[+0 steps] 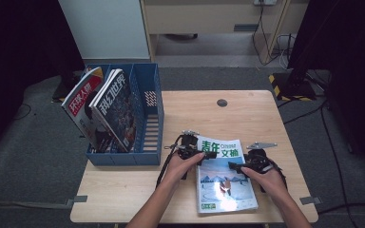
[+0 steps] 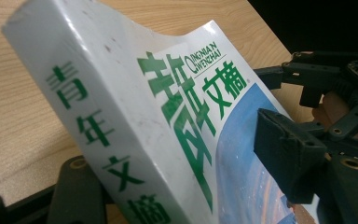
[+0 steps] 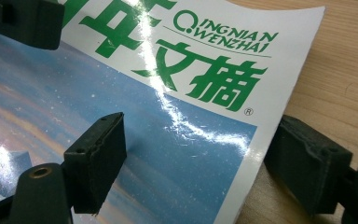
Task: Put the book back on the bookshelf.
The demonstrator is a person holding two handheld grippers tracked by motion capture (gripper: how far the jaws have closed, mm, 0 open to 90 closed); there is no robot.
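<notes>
Two claws flank one magazine (image 1: 224,175) lying long-axis 12-to-6 on the counter (image 1: 256,114): left claw (image 1: 208,155) straddles its raised spine, unclamped; right claw (image 1: 234,166) straddles its 3-o'clock edge, apart.

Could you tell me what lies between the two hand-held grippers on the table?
The green-titled magazine lies between the left hand-held gripper and right hand-held gripper in the high view; each straddles one edge.

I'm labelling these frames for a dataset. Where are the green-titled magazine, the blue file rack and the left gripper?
green-titled magazine (image 1: 223,183), high view, middle of its front cover.
blue file rack (image 1: 153,114), high view, right side wall.
left gripper (image 1: 208,155), high view, between its fingertips at the magazine's spine edge.
</notes>
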